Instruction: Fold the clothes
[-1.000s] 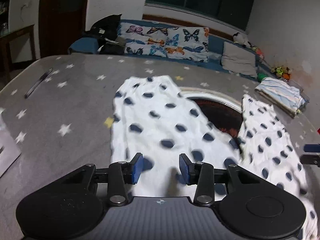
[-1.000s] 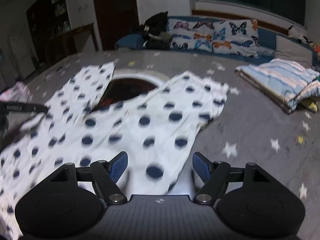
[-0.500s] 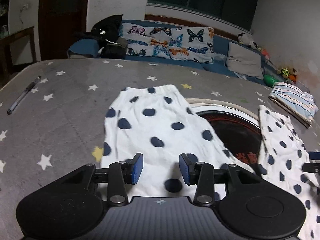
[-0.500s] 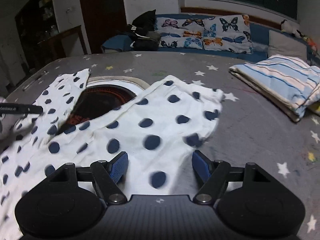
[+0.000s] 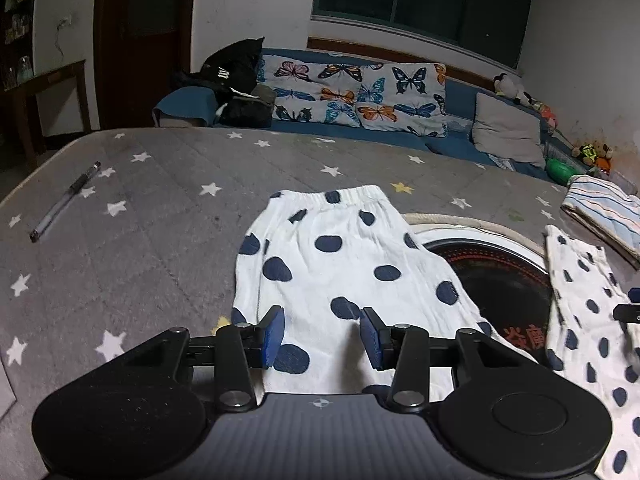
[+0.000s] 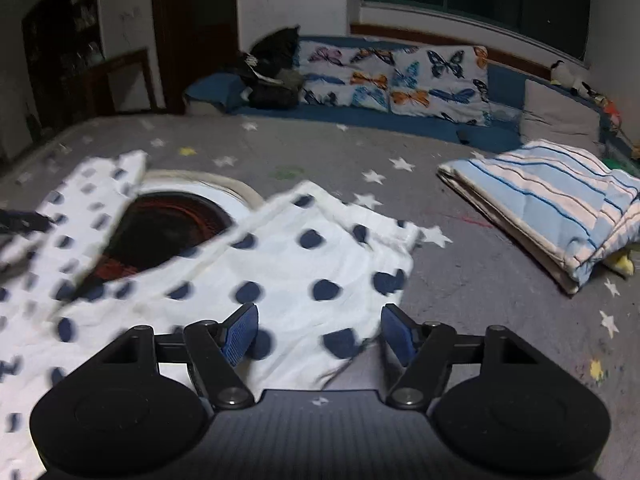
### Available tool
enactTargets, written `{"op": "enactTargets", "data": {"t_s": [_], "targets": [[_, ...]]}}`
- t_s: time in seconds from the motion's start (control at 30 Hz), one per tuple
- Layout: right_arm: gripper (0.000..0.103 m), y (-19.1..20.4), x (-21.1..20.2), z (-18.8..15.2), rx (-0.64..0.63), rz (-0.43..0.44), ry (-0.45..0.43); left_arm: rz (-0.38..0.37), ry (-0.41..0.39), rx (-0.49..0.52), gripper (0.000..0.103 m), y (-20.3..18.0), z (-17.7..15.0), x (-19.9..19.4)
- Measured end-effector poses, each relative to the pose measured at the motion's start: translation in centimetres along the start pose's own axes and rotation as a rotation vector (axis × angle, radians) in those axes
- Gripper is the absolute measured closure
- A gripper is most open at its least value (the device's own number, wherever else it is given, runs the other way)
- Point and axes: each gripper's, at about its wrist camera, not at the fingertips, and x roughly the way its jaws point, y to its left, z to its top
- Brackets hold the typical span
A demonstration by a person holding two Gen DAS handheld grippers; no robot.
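White trousers with dark blue dots lie spread on the grey star-patterned table. One leg runs away from my left gripper, which is open just above its near part, with cloth between the blue pads. The other leg lies under my right gripper, also open, over the leg's near right edge. The right view is blurred. The second leg also shows at the right of the left view, with the right gripper's tip beside it.
A round black and white cooktop sits in the table between the two legs. A folded striped blanket lies at the right. A pen lies far left. A sofa with butterfly cushions stands behind the table.
Both grippers have dropped lower and moved forward along the trouser legs, so the cloth looks nearer. The jaws stay open at the same width.
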Motion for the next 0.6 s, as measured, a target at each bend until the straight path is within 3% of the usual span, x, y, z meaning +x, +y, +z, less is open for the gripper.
{"op": "enactTargets", "data": {"t_s": [0.2,0.37,0.53,0.6], "targets": [[0.036,-2.1,1.4,1.0,0.021,-0.109,0.005,0.038,-0.012,0.009,0.055,0.3,0.3,0.4],[0.037,-2.1,2.2,2.5,0.012,-0.013,-0.018,0.021,-0.022,0.01,0.053,0.0,0.5,0.4],[0.039,-2.3,4.8,3.8,0.023,-0.045,-0.002,0.006,-0.021,0.034,0.052,-0.5,0.5,0.6],[0.046,-2.9,5.7,4.2,0.052,-0.05,-0.002,0.006,-0.022,0.046,0.051,-0.7,0.5,0.7]]}}
